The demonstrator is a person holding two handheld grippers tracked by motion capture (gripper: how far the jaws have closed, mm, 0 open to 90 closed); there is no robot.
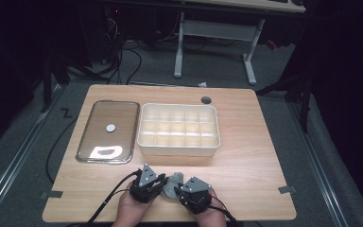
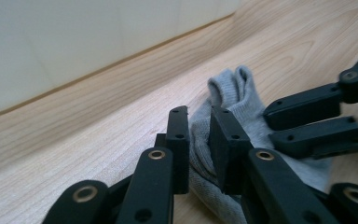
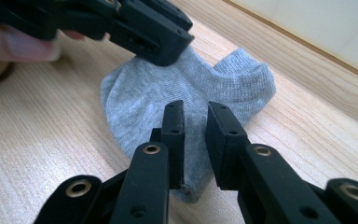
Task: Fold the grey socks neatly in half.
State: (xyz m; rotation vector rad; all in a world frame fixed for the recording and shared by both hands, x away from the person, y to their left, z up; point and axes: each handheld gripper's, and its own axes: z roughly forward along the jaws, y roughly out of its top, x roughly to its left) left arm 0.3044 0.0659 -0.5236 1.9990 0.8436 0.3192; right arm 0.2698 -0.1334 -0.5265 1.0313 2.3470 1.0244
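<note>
A small grey sock (image 1: pixel 173 182) lies crumpled on the wooden table (image 1: pixel 246 142) near its front edge, between my two grippers. My left gripper (image 1: pixel 159 183) comes at it from the left; in the left gripper view its jaws (image 2: pixel 198 119) stand close together with a fold of the sock (image 2: pixel 235 91) pinched between them. My right gripper (image 1: pixel 183 190) holds the sock's other side. In the right gripper view its jaws (image 3: pixel 196 112) are nearly closed on the sock's (image 3: pixel 223 86) near edge, with the left gripper (image 3: pixel 165 44) pressing on the far edge.
A white box (image 1: pixel 178 149) divided into several compartments stands mid-table, just beyond the grippers. Left of it lies a glass tray (image 1: pixel 94 142) with a small white disc (image 1: pixel 110 127). A round cable hole (image 1: pixel 206 100) sits at the table's back. Bare wood lies to the right.
</note>
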